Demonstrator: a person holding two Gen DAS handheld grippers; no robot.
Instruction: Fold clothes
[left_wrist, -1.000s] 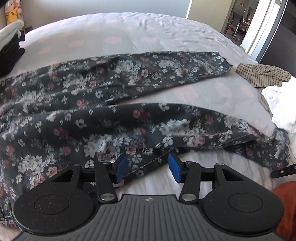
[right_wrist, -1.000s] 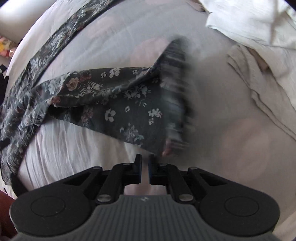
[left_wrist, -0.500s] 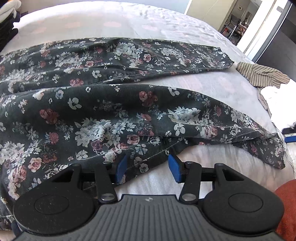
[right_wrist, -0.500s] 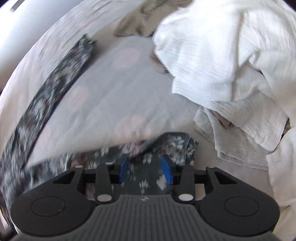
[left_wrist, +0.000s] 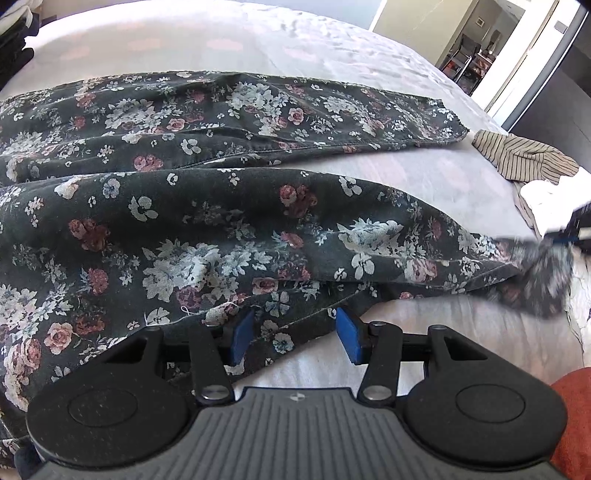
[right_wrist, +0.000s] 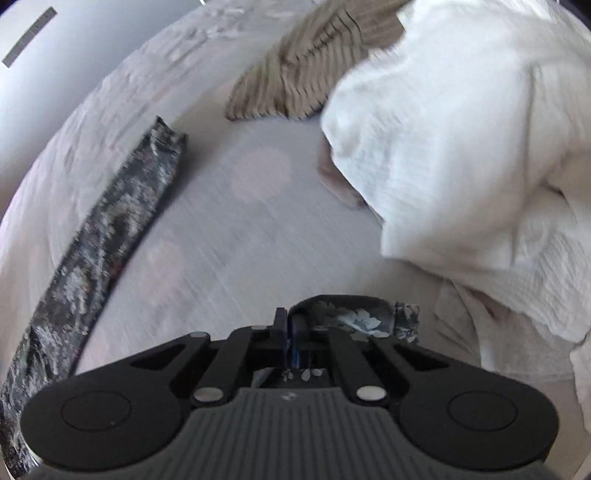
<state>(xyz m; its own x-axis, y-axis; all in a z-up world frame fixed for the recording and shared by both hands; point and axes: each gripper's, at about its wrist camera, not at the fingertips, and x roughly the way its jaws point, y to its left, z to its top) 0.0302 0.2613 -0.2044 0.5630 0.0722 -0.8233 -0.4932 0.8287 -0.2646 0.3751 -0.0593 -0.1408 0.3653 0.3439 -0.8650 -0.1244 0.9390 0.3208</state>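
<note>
A home bedroom: a wide bed (left_wrist: 221, 40) with pale bedding, loose clothes (right_wrist: 461, 129) on it, a doorway (left_wrist: 476, 55) to another room.

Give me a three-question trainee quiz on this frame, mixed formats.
1. True or false: the left tool is shut on the floral trousers.
2. Which garment does the right tool grip? A) white garment B) striped garment C) floral trousers
3. Fill in: in the right wrist view, the striped garment lies partly under the ____ garment.

Key:
1. False; its blue pads stand apart, with the trouser edge between them.
2. C; the hem end is pinched between the closed fingers.
3. white
</note>
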